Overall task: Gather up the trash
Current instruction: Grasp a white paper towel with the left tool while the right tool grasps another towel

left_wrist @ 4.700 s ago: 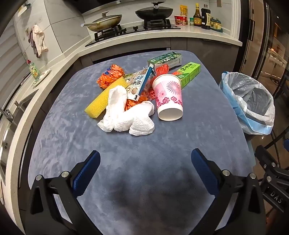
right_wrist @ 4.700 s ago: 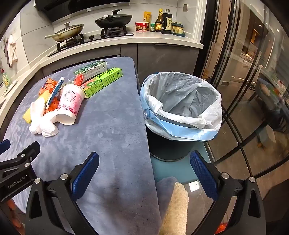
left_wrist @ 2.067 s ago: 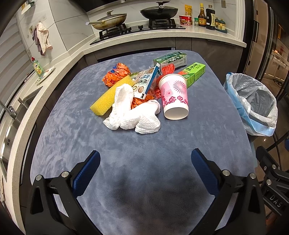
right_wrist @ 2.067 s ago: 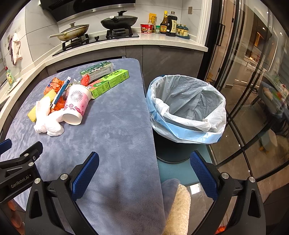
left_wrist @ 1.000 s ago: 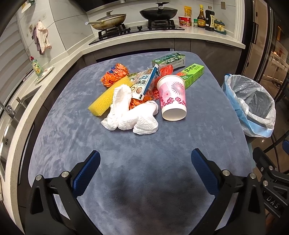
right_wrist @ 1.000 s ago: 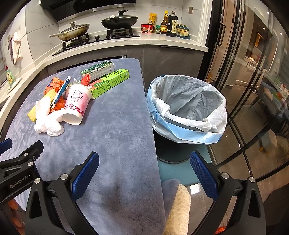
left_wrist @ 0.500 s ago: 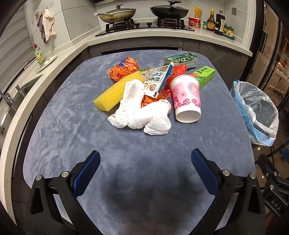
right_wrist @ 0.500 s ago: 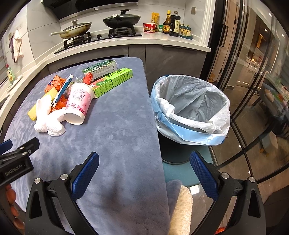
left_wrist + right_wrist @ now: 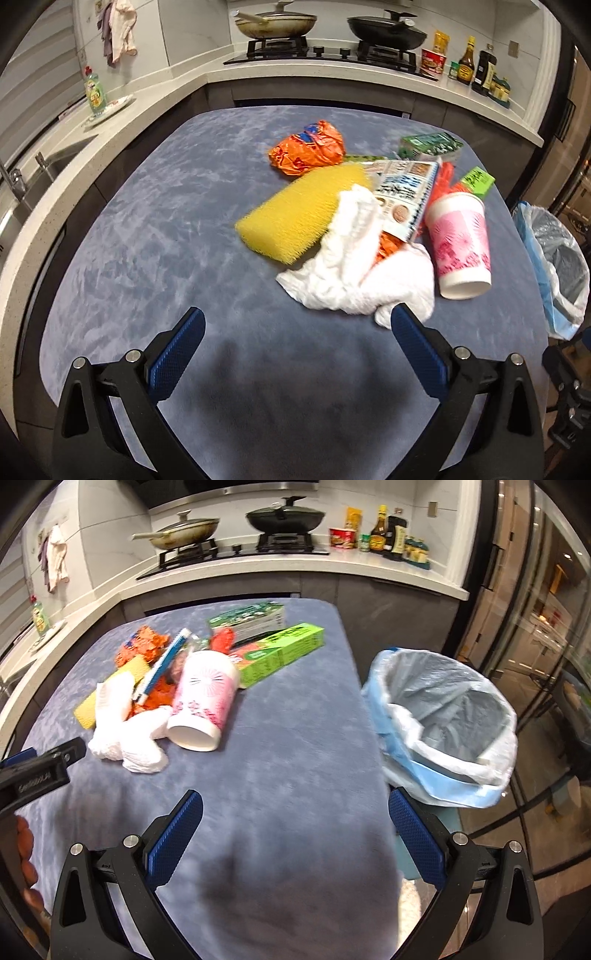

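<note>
Both blue-padded grippers, left and right, hover agape above the grey-blue table, whose crumpled white paper towel (nearest its right edge) suits a low pinch before the lined bin.

Two wrist fisheyes, low over table, facing kitchen, sharing trash pile

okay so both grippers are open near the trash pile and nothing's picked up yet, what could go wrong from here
1. The pink paper cup lies on its side and may roll toward the table edge if nudged.
2. The white paper towel drapes over the yellow sponge and orange wrappers, so the left gripper might drag neighbours along.
3. The trash bin stands below and beside the table, so a loosely pinched piece could fall short.
</note>
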